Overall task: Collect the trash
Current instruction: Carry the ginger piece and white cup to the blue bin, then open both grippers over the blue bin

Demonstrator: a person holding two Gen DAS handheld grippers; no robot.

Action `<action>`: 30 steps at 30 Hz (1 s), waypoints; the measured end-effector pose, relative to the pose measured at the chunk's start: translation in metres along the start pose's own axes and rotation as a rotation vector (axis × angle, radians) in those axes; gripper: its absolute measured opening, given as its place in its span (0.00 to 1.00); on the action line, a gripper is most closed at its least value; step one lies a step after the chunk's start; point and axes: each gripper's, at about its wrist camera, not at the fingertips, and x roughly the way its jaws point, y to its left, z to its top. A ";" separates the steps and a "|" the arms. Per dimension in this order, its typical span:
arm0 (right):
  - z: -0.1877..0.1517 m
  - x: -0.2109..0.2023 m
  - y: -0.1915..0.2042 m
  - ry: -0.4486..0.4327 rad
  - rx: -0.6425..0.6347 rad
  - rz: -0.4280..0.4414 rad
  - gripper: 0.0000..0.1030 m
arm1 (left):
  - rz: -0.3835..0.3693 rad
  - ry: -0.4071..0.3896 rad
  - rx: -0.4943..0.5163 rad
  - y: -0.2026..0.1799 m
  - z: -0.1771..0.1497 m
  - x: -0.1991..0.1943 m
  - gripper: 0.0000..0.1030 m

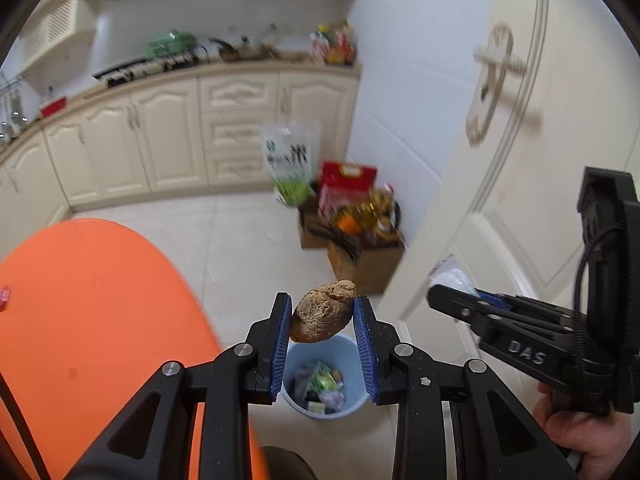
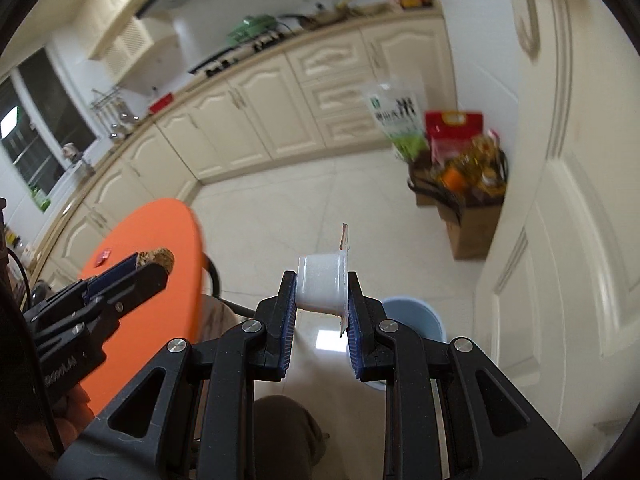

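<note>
left wrist view: the left gripper (image 1: 322, 312) has its blue-padded jaws clamped on a brown, lumpy, wrinkled root-like piece of trash (image 1: 321, 312), pinched at its two sides and tilted, upper end toward the right. directly below it in the frame stands a round pale-blue plastic waste bin (image 1: 353, 396) on the white tiled floor (image 1: 240, 236); the bin already holds crumpled wrappers. an orange round table top (image 1: 92, 312) fills the lower left, with a small red scrap (image 1: 5, 297) at its far left edge. the right gripper (image 1: 452, 294) enters from the right, held by a bare hand (image 1: 576, 432); from here i cannot tell how its jaws stand. a brown cardboard box of groceries (image 1: 368, 260) sits near the cream door (image 1: 520, 160), and cream kitchen cabinets (image 1: 160, 136) run along the back. right wrist view: the right gripper (image 2: 322, 292) has its jaws closed on a small white plastic cup (image 2: 322, 284) lying on its side, its peeled foil lid (image 2: 345, 240) sticking up by the right finger. the pale-blue bin (image 2: 416, 314) shows just beyond the right finger, partly hidden. the left gripper (image 2: 148, 264) is at the left over the orange table (image 2: 160, 240), the brown lump (image 2: 158, 259) between its fingers. the picture is blurred toward the box (image 2: 472, 224).
</note>
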 end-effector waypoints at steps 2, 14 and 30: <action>0.000 0.019 -0.017 0.033 0.032 -0.004 0.20 | -0.010 0.044 0.006 -0.001 0.006 0.025 0.27; -0.008 0.099 -0.084 0.174 0.160 -0.021 0.21 | -0.010 0.227 0.009 -0.033 0.073 0.192 0.27; -0.007 0.125 -0.129 0.181 0.314 -0.051 0.90 | 0.070 0.303 0.014 -0.042 0.102 0.256 0.95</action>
